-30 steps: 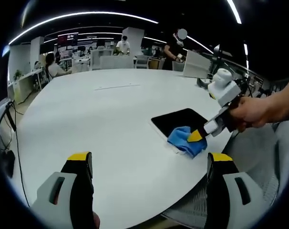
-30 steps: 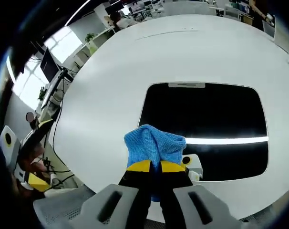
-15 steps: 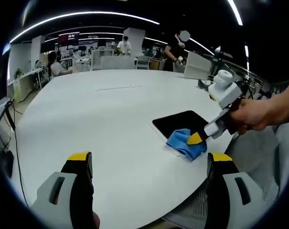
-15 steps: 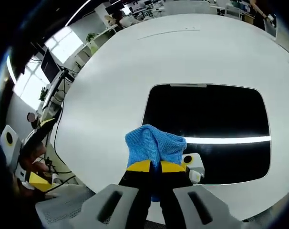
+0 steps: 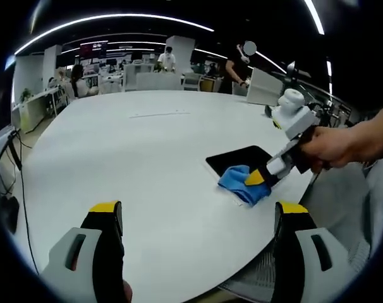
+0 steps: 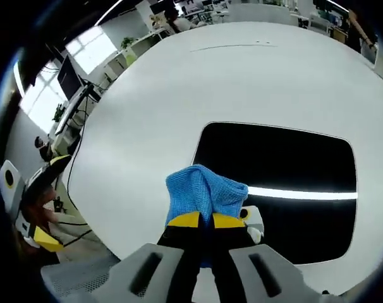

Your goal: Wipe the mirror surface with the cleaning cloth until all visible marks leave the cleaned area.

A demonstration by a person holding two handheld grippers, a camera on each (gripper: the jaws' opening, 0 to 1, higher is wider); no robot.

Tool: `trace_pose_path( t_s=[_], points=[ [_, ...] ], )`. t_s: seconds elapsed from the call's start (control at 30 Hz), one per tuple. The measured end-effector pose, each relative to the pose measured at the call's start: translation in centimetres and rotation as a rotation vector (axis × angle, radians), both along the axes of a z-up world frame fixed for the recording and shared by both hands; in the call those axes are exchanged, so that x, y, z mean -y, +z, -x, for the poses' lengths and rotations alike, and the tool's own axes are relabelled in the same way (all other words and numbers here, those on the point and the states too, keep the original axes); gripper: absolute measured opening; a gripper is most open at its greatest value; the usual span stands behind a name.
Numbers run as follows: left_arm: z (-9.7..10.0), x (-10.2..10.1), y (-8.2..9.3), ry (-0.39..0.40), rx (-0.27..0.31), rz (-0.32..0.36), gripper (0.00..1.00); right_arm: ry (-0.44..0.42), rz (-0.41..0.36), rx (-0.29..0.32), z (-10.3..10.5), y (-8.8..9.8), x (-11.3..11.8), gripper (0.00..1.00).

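A dark rectangular mirror (image 6: pixel 286 177) lies flat on the white round table (image 6: pixel 179 88) and reflects a bright light strip. My right gripper (image 6: pixel 200 219) is shut on a blue cleaning cloth (image 6: pixel 204 192), which rests on the mirror's near left corner. In the left gripper view the mirror (image 5: pixel 239 158) sits at the table's right edge, with the cloth (image 5: pixel 239 182) on its near end and the right gripper (image 5: pixel 257 178) pinching it. My left gripper (image 5: pixel 198 211) hovers open over the table (image 5: pixel 134 164), well left of the mirror, with nothing between its jaws.
A person's hand (image 5: pixel 334 148) holds the right gripper. The table's edge runs close behind the mirror (image 6: pixel 343 278). Desks, monitors and people (image 5: pixel 160 63) stand far behind the table. A chair's mesh (image 6: pixel 71 278) shows below the table rim.
The right gripper with the cloth has shifted slightly along the mirror's near end. The left gripper stays open in the same place.
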State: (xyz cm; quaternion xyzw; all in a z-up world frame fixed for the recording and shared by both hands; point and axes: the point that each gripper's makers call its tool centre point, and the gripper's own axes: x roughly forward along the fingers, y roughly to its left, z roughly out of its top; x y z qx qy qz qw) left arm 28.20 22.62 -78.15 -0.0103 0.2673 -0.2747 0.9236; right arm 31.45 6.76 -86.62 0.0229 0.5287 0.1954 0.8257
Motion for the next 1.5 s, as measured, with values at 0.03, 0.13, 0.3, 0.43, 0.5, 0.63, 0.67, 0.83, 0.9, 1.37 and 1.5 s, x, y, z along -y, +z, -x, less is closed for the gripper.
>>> trace_pose_path(
  t_s=[0.03, 0.13, 0.3, 0.43, 0.5, 0.63, 0.67, 0.83, 0.9, 1.37, 1.5],
  points=[
    [0.0, 0.0, 0.0, 0.002, 0.0, 0.003, 0.99, 0.007, 0.005, 0.005, -0.2, 0.0, -0.1, 0.0],
    [0.0, 0.0, -0.1, 0.002, -0.003, 0.005, 0.99, 0.002, 0.003, 0.003, -0.9, 0.0, 0.0, 0.0],
    [0.2, 0.1, 0.0, -0.005, -0.003, 0.004, 0.99, -0.008, 0.004, 0.004, -2.3, 0.0, 0.1, 0.0],
    [0.4, -0.4, 0.1, 0.009, -0.005, 0.009, 0.99, 0.009, 0.013, 0.003, -3.4, 0.0, -0.2, 0.0],
    [0.4, -0.6, -0.1, 0.013, -0.007, 0.006, 0.99, 0.014, 0.018, 0.006, -3.8, 0.0, -0.2, 0.0],
    [0.4, -0.8, 0.3, 0.017, -0.002, 0.004, 0.99, 0.0, 0.011, 0.0, -4.5, 0.0, -0.1, 0.0],
    [0.4, -0.8, 0.4, 0.018, 0.0, 0.003, 0.99, 0.0, 0.012, 0.001, -4.6, 0.0, -0.2, 0.0],
    [0.3, -1.2, 0.5, 0.024, 0.0, -0.003, 0.99, 0.023, 0.024, 0.009, -5.6, 0.0, -0.3, 0.0],
    [0.3, -1.1, 0.8, 0.022, 0.004, -0.003, 0.99, 0.024, 0.028, 0.008, -5.9, 0.0, -0.4, 0.0],
    [0.0, -1.2, 1.3, 0.005, 0.014, -0.021, 0.99, 0.018, 0.029, 0.0, -9.1, 0.0, -0.5, 0.0],
    [0.2, -1.6, 0.9, 0.012, 0.002, -0.032, 0.99, 0.007, 0.021, 0.003, -9.4, 0.3, -0.6, 0.0]
  ],
)
